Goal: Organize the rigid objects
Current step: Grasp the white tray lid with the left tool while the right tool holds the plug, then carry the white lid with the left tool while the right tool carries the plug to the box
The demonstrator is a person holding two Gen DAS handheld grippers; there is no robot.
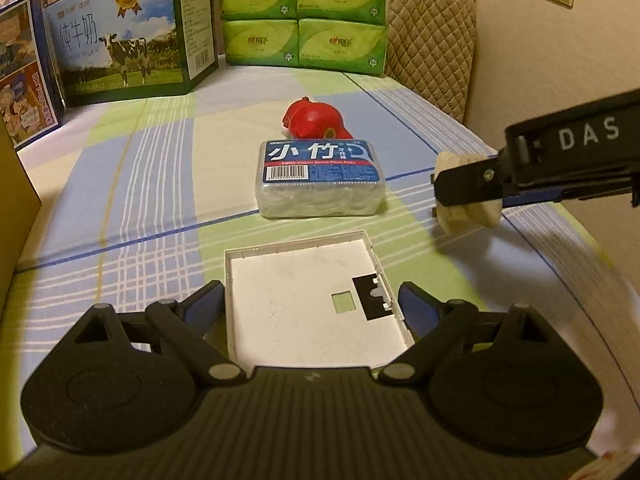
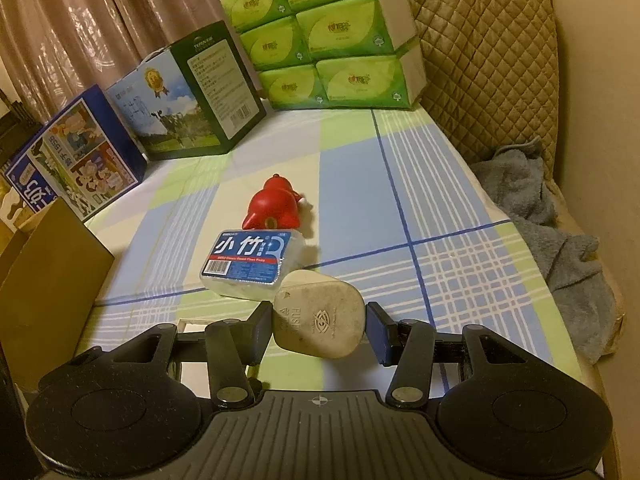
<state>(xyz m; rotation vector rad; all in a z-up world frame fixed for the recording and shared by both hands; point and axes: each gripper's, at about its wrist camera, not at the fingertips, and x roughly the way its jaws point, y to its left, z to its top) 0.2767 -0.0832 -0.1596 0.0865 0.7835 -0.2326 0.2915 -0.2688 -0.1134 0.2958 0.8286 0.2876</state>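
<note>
R gripper is clamped on a cream fused plug, both pads pressed to its sides; plug is held above the checked cloth, near the floss-pick box. L gripper is seen with fingers spread wide either side of a white tray lid; contact w/ its edges can't be told. Lid lies flat on cloth, just in front of floss box. Red toy lies directly behind the box. Milk carton and tissue packs are noted at rear.
</note>
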